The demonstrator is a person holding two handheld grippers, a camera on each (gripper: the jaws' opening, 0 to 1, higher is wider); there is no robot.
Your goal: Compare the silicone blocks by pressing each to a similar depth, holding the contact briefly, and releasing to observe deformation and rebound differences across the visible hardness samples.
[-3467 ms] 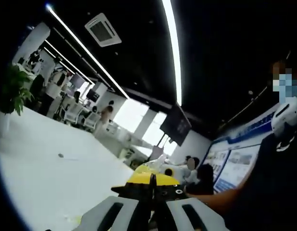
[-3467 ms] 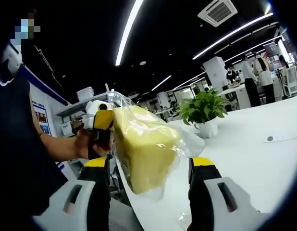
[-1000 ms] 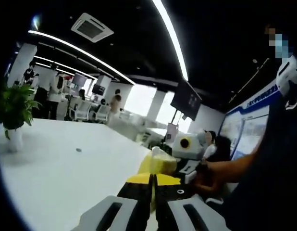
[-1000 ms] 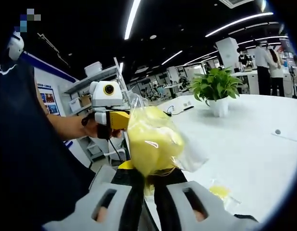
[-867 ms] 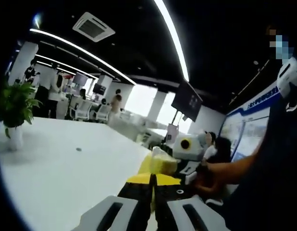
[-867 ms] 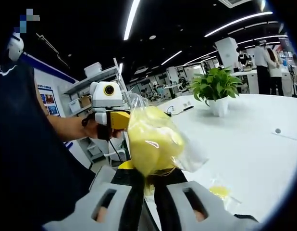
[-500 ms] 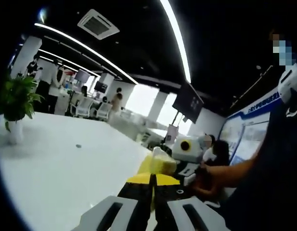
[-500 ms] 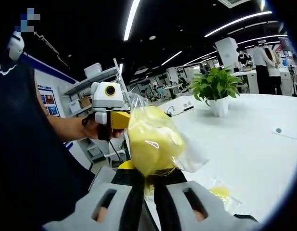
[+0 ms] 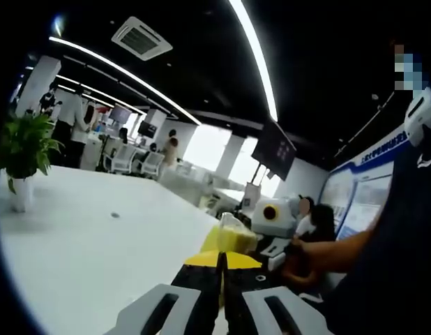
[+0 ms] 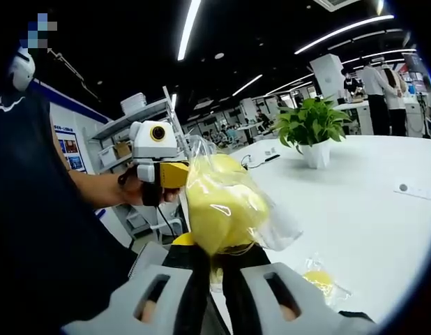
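Observation:
A soft yellow silicone block [image 10: 222, 202] in a clear plastic bag hangs above the white table [image 10: 372, 209]. My right gripper [image 10: 215, 255] is shut on the block's lower end and squeezes it in. In the right gripper view my left gripper [image 10: 171, 174] comes in from the left, its yellow jaws shut on the bag's top edge. In the left gripper view the left gripper [image 9: 220, 262] is shut, with the yellow block [image 9: 229, 238] just beyond its tips.
A second small yellow piece in a bag [image 10: 317, 278] lies on the table near the right jaw. A potted plant [image 10: 311, 124] stands further back on the table. A shelf [image 10: 135, 115] and the person's arm [image 10: 97, 188] are at the left.
3.5 s ago my right gripper stood open around the block; it is now shut on it and the block bulges. Over the last second nothing has moved apart from slight camera drift.

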